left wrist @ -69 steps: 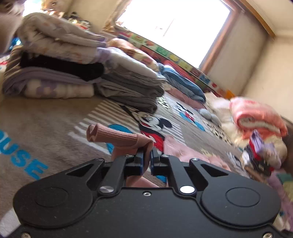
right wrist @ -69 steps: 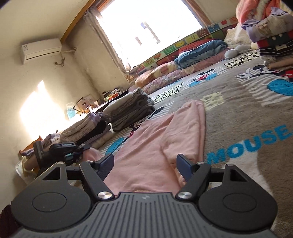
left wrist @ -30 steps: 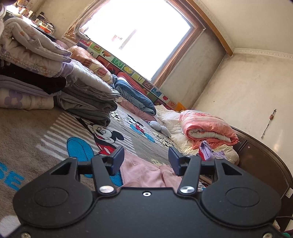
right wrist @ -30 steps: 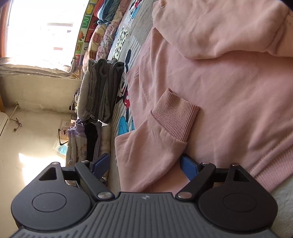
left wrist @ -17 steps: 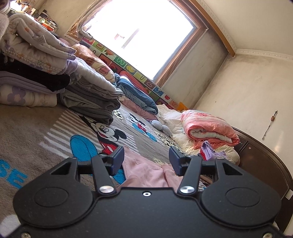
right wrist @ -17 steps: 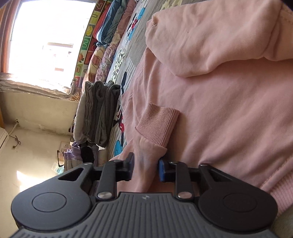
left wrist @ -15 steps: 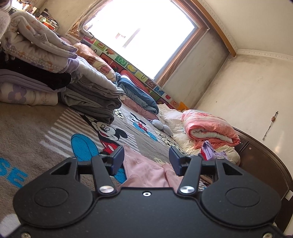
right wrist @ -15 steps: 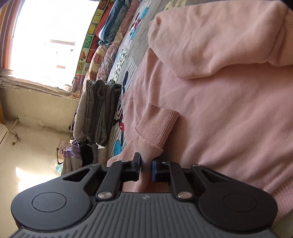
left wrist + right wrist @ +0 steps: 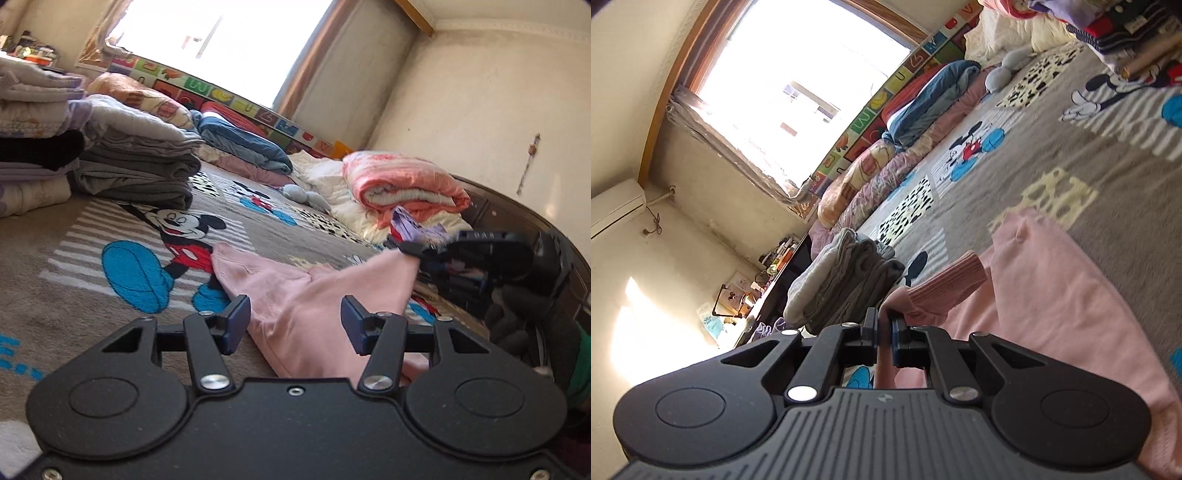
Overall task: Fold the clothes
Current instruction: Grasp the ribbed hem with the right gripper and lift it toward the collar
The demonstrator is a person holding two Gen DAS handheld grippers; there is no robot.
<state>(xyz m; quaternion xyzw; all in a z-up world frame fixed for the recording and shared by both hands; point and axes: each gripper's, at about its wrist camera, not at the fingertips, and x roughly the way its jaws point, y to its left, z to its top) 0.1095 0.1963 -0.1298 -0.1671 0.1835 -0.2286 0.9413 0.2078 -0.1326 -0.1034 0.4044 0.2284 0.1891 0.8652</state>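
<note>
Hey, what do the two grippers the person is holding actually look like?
Both are black plastic. The left gripper has a smooth flat body with two round discs, silver pivot screws and dark blue pads. The right gripper has a ribbed grey top plate, the same discs and screws, and blue pads.

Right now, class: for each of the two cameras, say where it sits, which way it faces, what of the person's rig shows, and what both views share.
Left wrist: on the left claw, low over the blanket, facing the window; its open fingers straddle the pink sweatshirt; the right claw lifts a sleeve.
Right wrist: on the right claw, rolled, facing the window corner; shut on the pink sleeve.
Shared: sweatshirt, grey folded stack, window.
</note>
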